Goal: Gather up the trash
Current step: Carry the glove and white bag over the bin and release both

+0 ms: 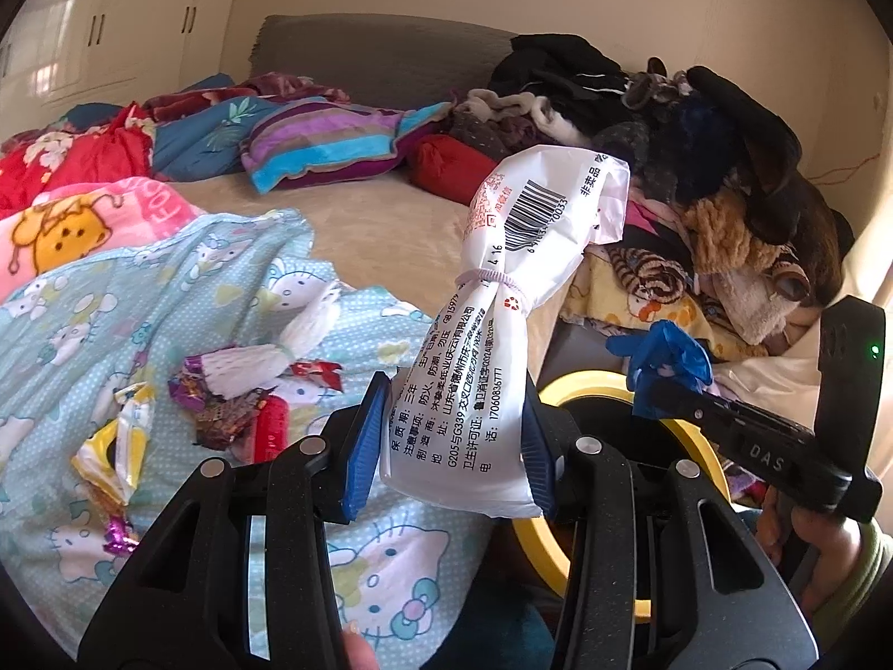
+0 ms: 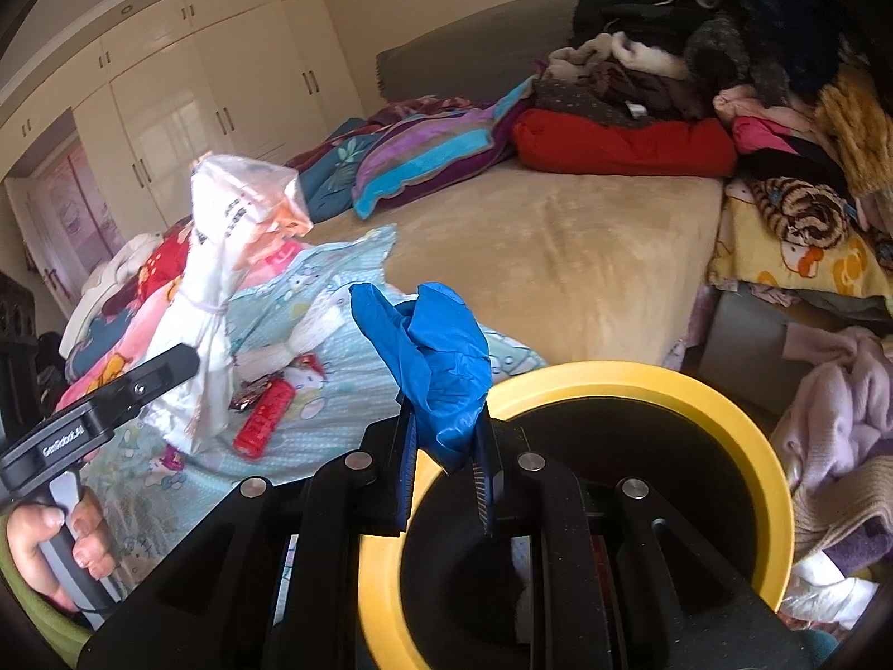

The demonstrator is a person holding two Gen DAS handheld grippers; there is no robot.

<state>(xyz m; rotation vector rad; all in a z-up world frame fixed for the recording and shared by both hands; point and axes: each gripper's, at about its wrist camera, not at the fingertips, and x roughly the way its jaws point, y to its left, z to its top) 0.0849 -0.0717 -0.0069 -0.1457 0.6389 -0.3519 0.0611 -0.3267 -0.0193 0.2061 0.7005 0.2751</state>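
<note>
The left gripper (image 1: 452,441) clamps a white tissue packet (image 1: 502,301); the right gripper (image 2: 446,463) pinches a blue glove (image 2: 435,357) over the yellow-rimmed bin (image 2: 748,419); both loads flop, so either could miss the rim; wrappers (image 1: 223,402) remain on the quilt (image 1: 167,290).

The yellow-rimmed bin (image 2: 725,419) is cut off at six o'clock in the right wrist view, its inside too dark to make out, and in the left wrist view the white printed packet (image 1: 491,335) and gripper arms cover most of it. Wrappers (image 1: 223,407) at eight o'clock are too crumpled to read.
</note>
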